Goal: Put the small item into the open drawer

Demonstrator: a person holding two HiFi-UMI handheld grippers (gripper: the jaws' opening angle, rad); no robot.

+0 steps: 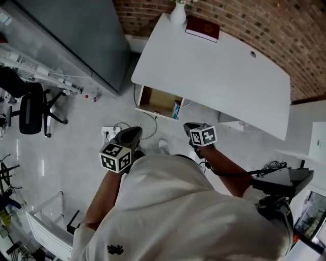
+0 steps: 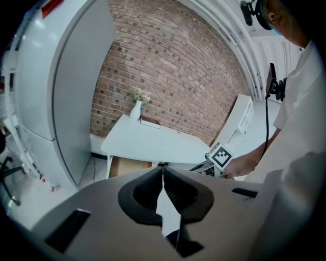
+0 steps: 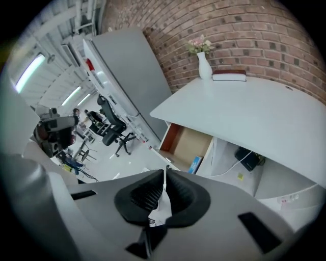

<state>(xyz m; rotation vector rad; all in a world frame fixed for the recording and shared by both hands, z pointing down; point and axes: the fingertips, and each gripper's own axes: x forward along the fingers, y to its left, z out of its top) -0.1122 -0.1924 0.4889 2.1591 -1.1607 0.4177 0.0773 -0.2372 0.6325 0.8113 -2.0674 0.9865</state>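
While one small blue box [image 1: 176, 109] is seen inside the one open drawer [image 1: 154, 100] under the desk [image 1: 219, 71], two grippers are held clenched and empty: the left gripper [image 2: 163, 176] and the right gripper [image 3: 164, 183].

We see the left gripper [image 1: 135, 132] and the right gripper [image 1: 190, 127] held apart over the grey floor [image 1: 76, 127], both short of the white desk [image 1: 219, 71]. The open drawer [image 1: 155, 100] juts from under the desk's near-left edge, and a small blue item [image 1: 176, 109] stands at its right end. On the desk's far edge are a white vase [image 1: 178, 14] and, just beside it, a dark red book [image 1: 202, 28]. A black office chair [image 1: 30, 108] stands far left.
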